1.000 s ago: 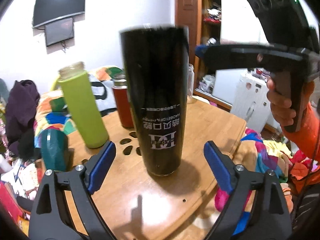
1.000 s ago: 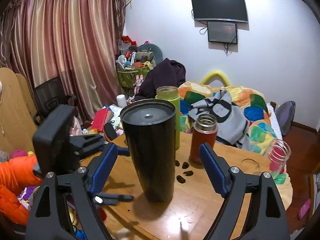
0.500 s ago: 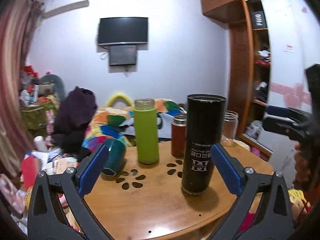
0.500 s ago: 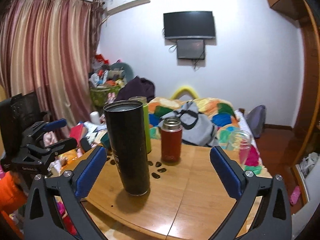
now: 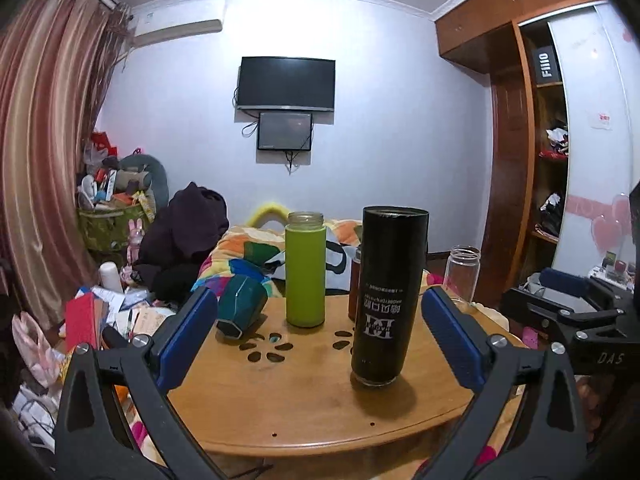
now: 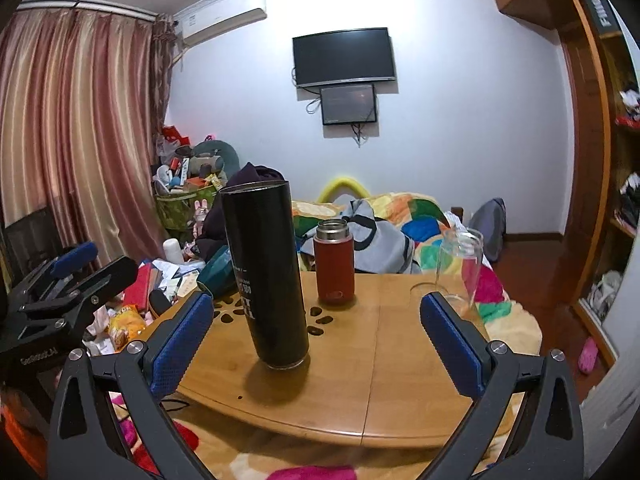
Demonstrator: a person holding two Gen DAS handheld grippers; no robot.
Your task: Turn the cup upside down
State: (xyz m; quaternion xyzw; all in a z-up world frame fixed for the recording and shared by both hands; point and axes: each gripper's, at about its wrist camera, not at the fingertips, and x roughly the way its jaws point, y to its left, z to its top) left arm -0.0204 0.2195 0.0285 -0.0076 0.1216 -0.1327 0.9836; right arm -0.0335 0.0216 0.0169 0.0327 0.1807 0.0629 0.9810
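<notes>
The tall black cup (image 5: 384, 296) stands on the wooden table (image 5: 304, 408) with its printed lettering upside down. It also shows in the right wrist view (image 6: 266, 276). My left gripper (image 5: 320, 336) is open and empty, held back from the cup near the table's front edge. My right gripper (image 6: 320, 336) is open and empty, also held back, with the cup left of its middle. Each gripper shows at the edge of the other's view: the right one (image 5: 568, 304) and the left one (image 6: 64, 280).
A green bottle (image 5: 305, 270), a red flask (image 6: 334, 266), a clear glass jar (image 6: 460, 264) and a teal cup (image 5: 240, 306) lying on its side share the table. A bed with a colourful quilt (image 6: 400, 224) lies behind. Clutter fills the floor at left.
Both grippers have drawn back from the black cup, which stays standing on the table. The cup looks smaller and farther in both views.
</notes>
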